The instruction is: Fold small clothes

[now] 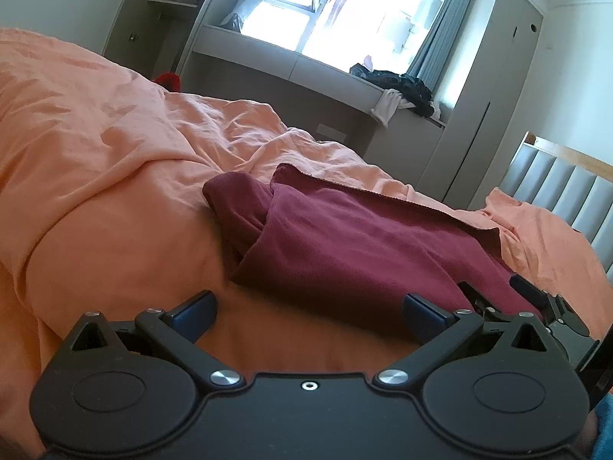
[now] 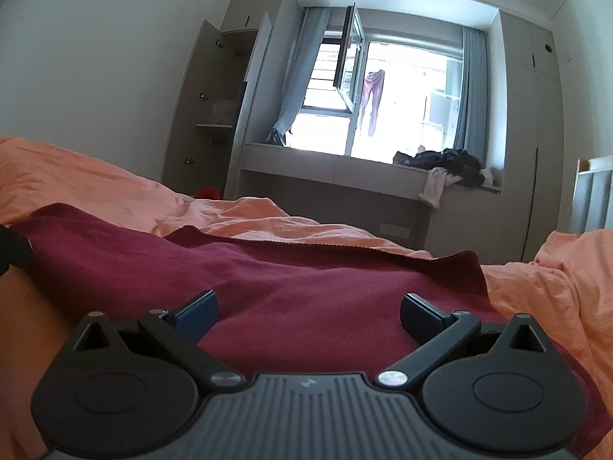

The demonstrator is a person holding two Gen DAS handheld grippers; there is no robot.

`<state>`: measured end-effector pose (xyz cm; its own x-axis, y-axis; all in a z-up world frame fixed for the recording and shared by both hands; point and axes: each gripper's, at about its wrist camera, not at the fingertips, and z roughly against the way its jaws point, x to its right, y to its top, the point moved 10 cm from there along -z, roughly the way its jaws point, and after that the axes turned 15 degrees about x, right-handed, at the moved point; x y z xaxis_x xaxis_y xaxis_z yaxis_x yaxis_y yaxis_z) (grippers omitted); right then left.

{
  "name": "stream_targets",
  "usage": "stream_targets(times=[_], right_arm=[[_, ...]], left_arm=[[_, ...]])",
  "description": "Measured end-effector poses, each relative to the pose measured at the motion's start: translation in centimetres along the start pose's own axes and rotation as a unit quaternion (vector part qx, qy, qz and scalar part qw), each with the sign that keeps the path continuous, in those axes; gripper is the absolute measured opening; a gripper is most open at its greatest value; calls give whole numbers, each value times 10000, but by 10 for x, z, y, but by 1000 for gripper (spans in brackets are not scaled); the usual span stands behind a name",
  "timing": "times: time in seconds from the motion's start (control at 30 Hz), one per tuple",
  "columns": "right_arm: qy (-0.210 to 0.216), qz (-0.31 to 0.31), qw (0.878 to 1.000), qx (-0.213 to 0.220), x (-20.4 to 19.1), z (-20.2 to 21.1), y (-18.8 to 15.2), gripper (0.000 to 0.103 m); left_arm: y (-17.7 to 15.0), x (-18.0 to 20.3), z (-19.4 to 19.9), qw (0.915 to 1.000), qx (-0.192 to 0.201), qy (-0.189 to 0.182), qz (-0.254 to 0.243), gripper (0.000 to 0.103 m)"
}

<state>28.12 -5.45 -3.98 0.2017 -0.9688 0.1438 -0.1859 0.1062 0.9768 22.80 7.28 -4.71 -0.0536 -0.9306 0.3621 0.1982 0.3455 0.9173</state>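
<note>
My left claw (image 1: 308,312) is spread wide with nothing between its blue tips, low over the orange bedcover (image 1: 115,176). Just ahead and to its right lies the dark red garment (image 1: 345,245), partly folded, with a rolled part sticking out at its left end. Its near right corner runs behind my right claw (image 1: 536,299), which juts in at the edge of the left camera's view; whether that one touches the cloth I cannot tell from there.

From the right camera, my right claw (image 2: 308,312) is also spread, gripping nothing, with the garment (image 2: 306,268) filling the space between and under the tips. The garment's near edge is cut off by the claw body, so I cannot see where it ends. Its far hem lies along the bedcover (image 2: 555,291). A dark shape at the left rim is too cropped to name.

Beyond the bed, a heap of dark clothes (image 2: 448,165) sits on the window ledge (image 2: 325,161), blurred.
</note>
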Motion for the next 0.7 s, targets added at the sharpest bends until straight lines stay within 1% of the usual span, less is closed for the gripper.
stream_targets(times=[0.17, 0.23, 0.3, 0.37, 0.5, 0.7], right_arm=[[-104, 51, 9999, 27, -5, -1, -2, 103], [-105, 50, 9999, 23, -5, -1, -2, 103], [-102, 47, 9999, 17, -4, 0, -2, 103], [-104, 47, 9999, 19, -4, 0, -2, 103], [-109, 42, 9999, 19, -3, -1, -3, 103], [-156, 24, 9999, 35, -2, -1, -4, 103]], left_arm=[[0, 3, 0, 10000, 48, -41, -18, 103], [0, 9, 0, 9997, 81, -209, 10, 103], [-1, 15, -3, 9993, 34, -374, 10, 103], [-2, 18, -7, 9992, 32, -398, -11, 103], [-2, 22, -17, 9996, 77, -257, -46, 103], [5, 15, -34, 9991, 154, 49, 400, 102]])
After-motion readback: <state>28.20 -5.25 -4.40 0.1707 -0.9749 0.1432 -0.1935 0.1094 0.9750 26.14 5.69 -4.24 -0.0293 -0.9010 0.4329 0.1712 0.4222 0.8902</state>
